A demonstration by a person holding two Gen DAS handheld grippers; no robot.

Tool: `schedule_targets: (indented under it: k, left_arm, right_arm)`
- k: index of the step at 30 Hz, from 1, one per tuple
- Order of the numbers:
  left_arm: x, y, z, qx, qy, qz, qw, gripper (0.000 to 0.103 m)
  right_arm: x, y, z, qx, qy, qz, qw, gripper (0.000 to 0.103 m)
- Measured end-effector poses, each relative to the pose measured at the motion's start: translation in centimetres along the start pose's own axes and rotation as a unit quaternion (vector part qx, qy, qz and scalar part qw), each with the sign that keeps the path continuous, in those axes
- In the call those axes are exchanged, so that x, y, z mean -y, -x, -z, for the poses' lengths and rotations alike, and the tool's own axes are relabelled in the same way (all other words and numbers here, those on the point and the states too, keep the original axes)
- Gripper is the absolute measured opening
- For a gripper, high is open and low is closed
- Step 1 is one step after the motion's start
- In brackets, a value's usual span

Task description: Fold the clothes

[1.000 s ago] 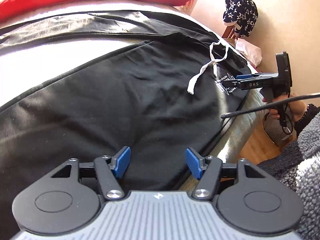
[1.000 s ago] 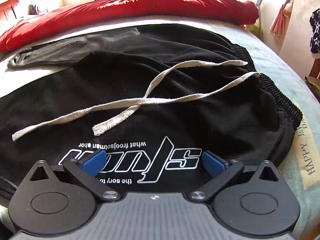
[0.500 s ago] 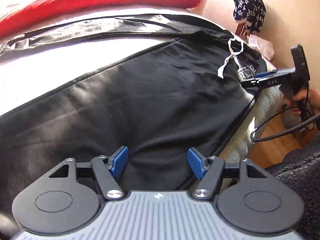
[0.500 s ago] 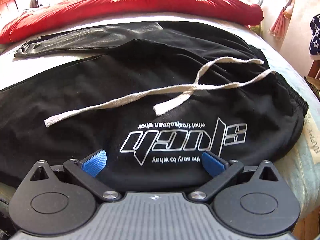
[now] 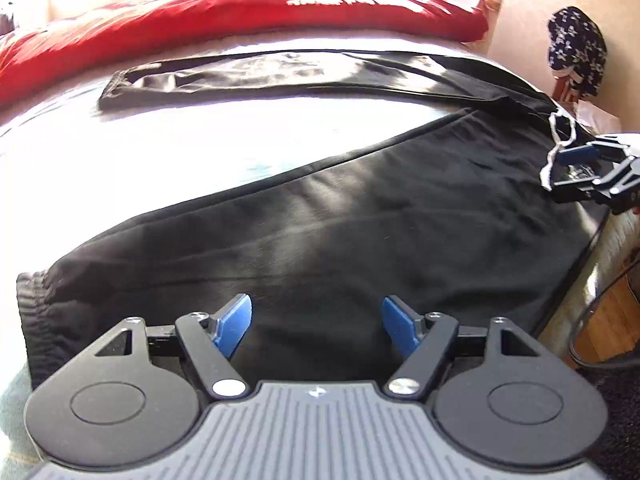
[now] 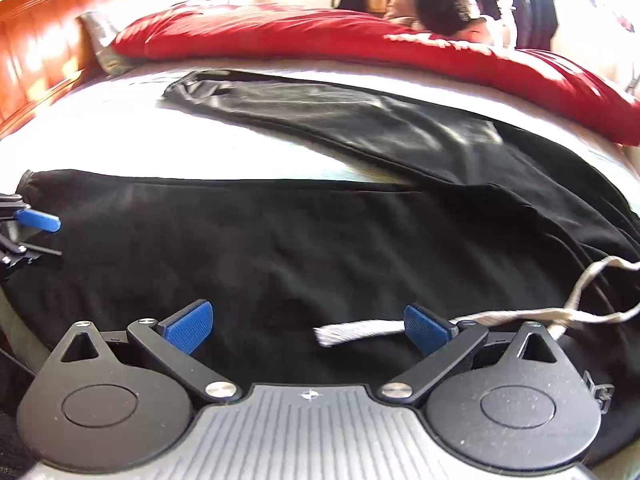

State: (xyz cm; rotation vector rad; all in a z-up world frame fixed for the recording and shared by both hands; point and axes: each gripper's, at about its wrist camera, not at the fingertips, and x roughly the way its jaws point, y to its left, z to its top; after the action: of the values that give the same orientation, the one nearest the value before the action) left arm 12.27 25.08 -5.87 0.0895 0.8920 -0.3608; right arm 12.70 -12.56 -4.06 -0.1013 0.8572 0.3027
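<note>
Bed bears one trousers, two open grippers

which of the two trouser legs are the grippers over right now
The near leg, the one stretched along the bed's front edge: the left gripper and right gripper both hang open over it. The far leg angles away toward the red duvet.

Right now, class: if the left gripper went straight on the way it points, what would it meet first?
Most likely the black trousers: the left gripper, fingers apart, hangs low over the near leg, which fills the view ahead. Beyond lie the bare white bed and the far leg; its height above the cloth is unclear.
</note>
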Motion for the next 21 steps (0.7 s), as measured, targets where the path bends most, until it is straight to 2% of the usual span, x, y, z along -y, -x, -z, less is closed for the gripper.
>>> schedule_targets:
  k: [2,5,6,9,12,15,17,18,21]
  left_arm:
    - [-2.0,0.3,0.9,0.003,0.029,-0.030,0.9991,0.075]
    - [-5.2,1.8,1.9,0.003,0.095,-0.087,0.9916,0.074]
    - [-5.8,2.3,2.0,0.008,0.107,-0.087,0.9904,0.074]
    - [-6.0,2.8,1.2,0.041,0.116,-0.050,0.9911,0.075]
    - [-6.2,3.3,0.3,0.074,0.125,-0.012,0.9893,0.077]
    - [-6.8,1.3,-0.9,0.083,0.132,-0.023,0.9874,0.077]
    - [-7.9,-0.8,-1.3,0.053,0.151,-0.067,0.9848,0.077]
    - [-7.9,-0.6,-1.3,0.049,0.151,-0.067,0.9851,0.073]
    - [-7.8,-0.2,-1.4,0.040,0.148,-0.067,0.9859,0.075]
  right_arm:
    - [-1.4,-1.7,-0.6,-0.015,0.020,-0.019,0.999,0.103]
    - [-3.1,-3.3,-1.0,-0.031,0.036,-0.036,0.998,0.103]
    - [-3.6,-3.3,-1.2,-0.029,0.042,-0.044,0.998,0.103]
    - [-4.5,-3.2,-1.8,-0.018,0.051,-0.060,0.997,0.103]
    - [-4.9,-3.1,-2.2,-0.010,0.056,-0.058,0.997,0.103]
    - [-5.0,-2.8,-2.5,-0.005,0.056,-0.060,0.997,0.103]
    - [-4.8,-2.8,-2.4,-0.006,0.051,-0.057,0.997,0.103]
    - [-4.6,-2.8,-2.4,-0.007,0.047,-0.055,0.997,0.103]
    - [-4.1,-2.7,-2.2,-0.009,0.036,-0.052,0.998,0.103]
